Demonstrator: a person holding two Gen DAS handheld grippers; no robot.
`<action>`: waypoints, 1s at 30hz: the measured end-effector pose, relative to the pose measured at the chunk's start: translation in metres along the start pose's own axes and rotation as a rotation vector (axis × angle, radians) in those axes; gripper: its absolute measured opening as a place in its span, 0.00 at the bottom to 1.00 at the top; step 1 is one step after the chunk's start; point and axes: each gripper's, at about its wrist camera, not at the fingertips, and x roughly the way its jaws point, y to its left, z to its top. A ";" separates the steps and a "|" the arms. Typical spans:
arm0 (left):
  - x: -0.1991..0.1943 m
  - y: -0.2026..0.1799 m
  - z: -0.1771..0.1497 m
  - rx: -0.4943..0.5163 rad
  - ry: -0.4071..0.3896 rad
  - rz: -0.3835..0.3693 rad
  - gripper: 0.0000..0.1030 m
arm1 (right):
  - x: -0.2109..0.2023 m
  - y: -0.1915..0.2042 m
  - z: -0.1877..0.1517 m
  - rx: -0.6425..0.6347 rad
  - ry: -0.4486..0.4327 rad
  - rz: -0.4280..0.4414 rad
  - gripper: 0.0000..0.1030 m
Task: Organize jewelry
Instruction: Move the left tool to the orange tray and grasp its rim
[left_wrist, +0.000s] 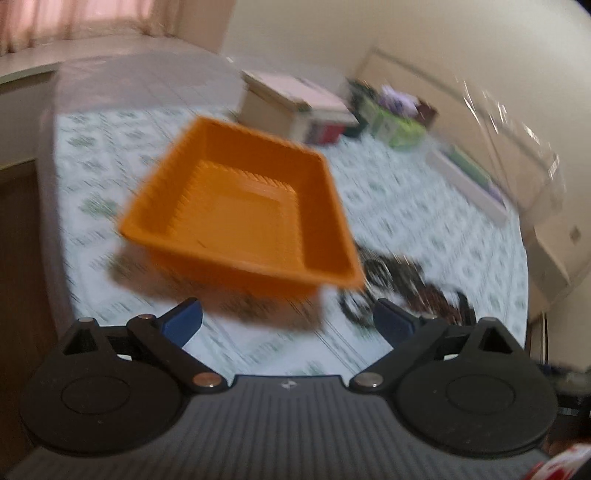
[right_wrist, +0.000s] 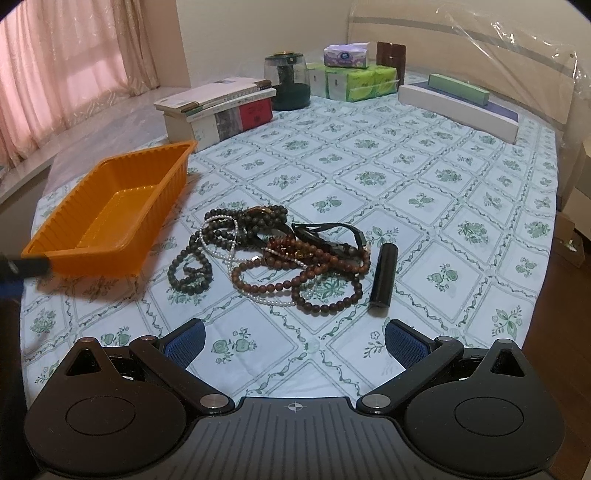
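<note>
Green-and-white flowered cloth (right_wrist: 369, 155) covers the bed and carries everything. Along its far edge stand a stack of books (right_wrist: 218, 109), a dark glass jar (right_wrist: 286, 83), green tissue packs (right_wrist: 351, 83) and a long flat white box (right_wrist: 458, 107).

Nearer on the left sits the orange plastic tray (right_wrist: 107, 214), ribbed along its walls and with nothing inside it. In the blurred left wrist view the tray (left_wrist: 236, 206) fills the middle of the picture, just ahead of the left hand-held gripper (left_wrist: 288, 321), whose blue-padded fingers stand wide apart and hold nothing.

Just right of the tray lies the jewelry pile (right_wrist: 266, 254): dark and reddish-brown bead strings tangled with a thin white pearl strand and a black strap. A small black cylinder (right_wrist: 384, 275) lies beside the pile on its right.

The right hand-held gripper (right_wrist: 295, 343) hangs over the cloth in front of the pile, its fingers spread open and empty.
</note>
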 end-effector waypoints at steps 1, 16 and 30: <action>-0.002 0.009 0.008 -0.006 -0.015 0.013 0.95 | 0.001 0.001 0.001 -0.002 -0.001 0.001 1.00; 0.060 0.110 0.062 -0.025 0.012 0.027 0.53 | 0.027 0.008 0.005 -0.021 0.024 -0.014 1.00; 0.097 0.107 0.063 -0.002 0.099 0.006 0.21 | 0.050 0.013 0.011 -0.039 0.044 -0.022 1.00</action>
